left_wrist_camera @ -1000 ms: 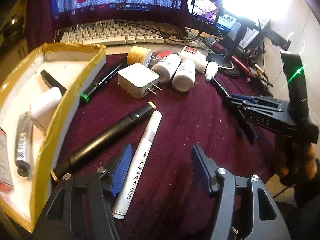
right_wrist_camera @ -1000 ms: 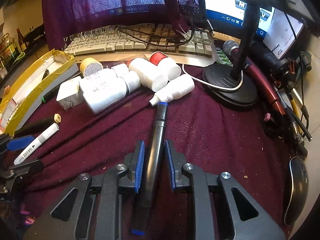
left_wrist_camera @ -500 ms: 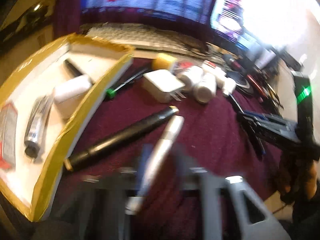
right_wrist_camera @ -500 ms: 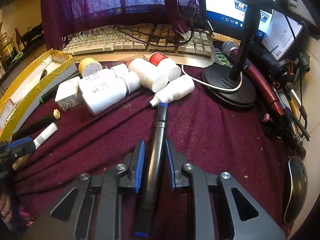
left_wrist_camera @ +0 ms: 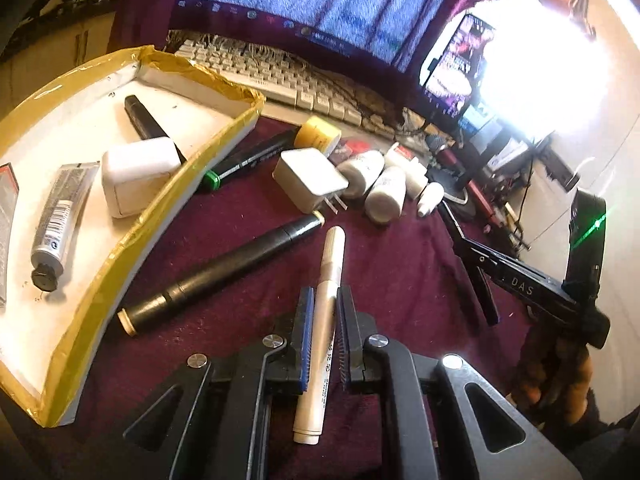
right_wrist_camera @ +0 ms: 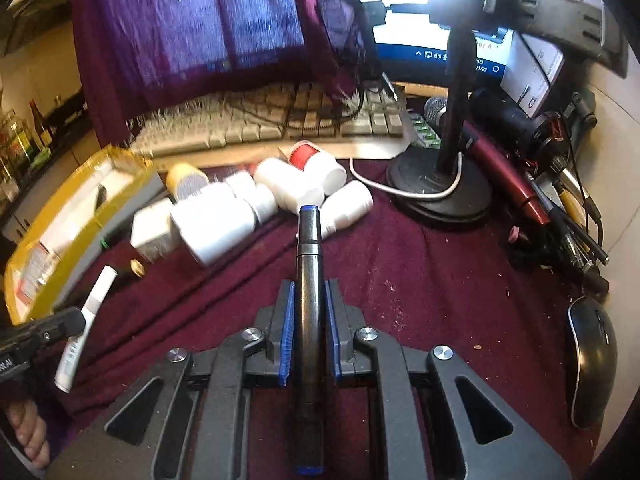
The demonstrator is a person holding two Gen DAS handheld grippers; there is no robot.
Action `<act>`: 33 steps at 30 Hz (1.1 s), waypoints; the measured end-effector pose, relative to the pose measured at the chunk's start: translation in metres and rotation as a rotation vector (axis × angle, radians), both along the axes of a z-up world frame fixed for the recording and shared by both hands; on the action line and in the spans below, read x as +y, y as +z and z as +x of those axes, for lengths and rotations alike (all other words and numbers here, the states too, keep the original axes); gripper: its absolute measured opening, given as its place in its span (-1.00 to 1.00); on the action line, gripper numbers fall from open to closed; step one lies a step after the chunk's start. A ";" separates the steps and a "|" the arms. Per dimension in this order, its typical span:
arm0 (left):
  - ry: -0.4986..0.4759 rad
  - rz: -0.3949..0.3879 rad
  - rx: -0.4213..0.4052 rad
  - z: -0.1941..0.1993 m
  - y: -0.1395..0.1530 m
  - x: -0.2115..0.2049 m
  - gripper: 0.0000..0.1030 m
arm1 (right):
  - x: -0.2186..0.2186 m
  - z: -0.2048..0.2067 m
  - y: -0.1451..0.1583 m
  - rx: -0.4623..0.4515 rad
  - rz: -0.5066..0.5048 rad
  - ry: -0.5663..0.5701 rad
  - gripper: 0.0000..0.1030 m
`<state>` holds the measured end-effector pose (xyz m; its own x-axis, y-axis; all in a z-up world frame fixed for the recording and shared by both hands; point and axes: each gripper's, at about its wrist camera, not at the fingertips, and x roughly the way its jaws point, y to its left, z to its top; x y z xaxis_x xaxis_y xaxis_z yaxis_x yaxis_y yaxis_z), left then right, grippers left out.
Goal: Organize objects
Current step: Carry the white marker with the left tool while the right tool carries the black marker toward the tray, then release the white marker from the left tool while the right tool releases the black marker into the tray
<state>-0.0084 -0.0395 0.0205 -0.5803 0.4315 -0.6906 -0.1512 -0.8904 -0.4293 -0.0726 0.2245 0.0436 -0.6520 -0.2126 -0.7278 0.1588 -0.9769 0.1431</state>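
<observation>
Toward the left edge of the desk's maroon cloth (left_wrist_camera: 400, 272), beside the shallow yellow-taped white tray (left_wrist_camera: 168, 208), the left gripper (left_wrist_camera: 325, 320) is clamped on a slim white marker pen (left_wrist_camera: 326, 312). The pen's long axis runs straight along the fingers, its tip pointing away toward the cluster of white plastic bottles (left_wrist_camera: 380, 188) near the keyboard (left_wrist_camera: 280, 76). The tray's long yellow wall lies to the left of this gripper, with a black marker with cream ends (left_wrist_camera: 224, 272) lying slantwise between them.

The right gripper (right_wrist_camera: 307, 336) is closed on a black marker with blue end caps (right_wrist_camera: 308, 320), likewise lengthwise between its pads, nearer the cloth's right side by the black computer mouse (right_wrist_camera: 592, 360). The left hand is the nearer to the tray, so its pen probably goes in first, carried leftward over the wall.
</observation>
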 end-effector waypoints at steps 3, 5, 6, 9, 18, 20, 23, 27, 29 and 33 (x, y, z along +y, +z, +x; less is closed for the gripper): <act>0.004 0.014 0.024 0.003 0.006 -0.003 -0.83 | -0.008 -0.003 0.010 0.007 -0.048 0.033 -0.76; 0.007 0.012 0.037 0.004 0.008 -0.002 -0.83 | -0.022 -0.005 0.018 0.033 -0.061 0.072 -0.76; 0.007 0.013 0.039 0.004 0.009 -0.003 -0.83 | -0.030 -0.005 0.020 0.038 -0.073 0.094 -0.76; 0.028 0.012 0.053 0.005 0.013 -0.009 -0.83 | -0.060 -0.012 0.023 0.035 -0.110 0.176 -0.76; 0.116 0.055 0.086 0.004 0.029 -0.045 -0.85 | -0.129 -0.019 0.026 0.020 -0.200 0.349 -0.76; 0.144 0.053 0.100 0.004 0.033 -0.055 -0.89 | -0.139 -0.020 0.026 0.014 -0.208 0.368 -0.76; 0.173 0.046 0.114 0.001 0.038 -0.066 -0.89 | -0.153 -0.026 0.024 -0.005 -0.224 0.394 -0.76; 0.203 0.043 0.108 -0.004 0.037 -0.077 -0.89 | -0.151 -0.034 0.027 0.005 -0.220 0.372 -0.76; 0.169 0.069 0.082 -0.005 0.032 -0.077 -0.89 | -0.145 -0.035 0.027 0.012 -0.214 0.354 -0.76; 0.118 0.077 0.008 -0.007 0.013 -0.066 -0.85 | -0.133 -0.038 0.019 -0.016 -0.206 0.323 -0.76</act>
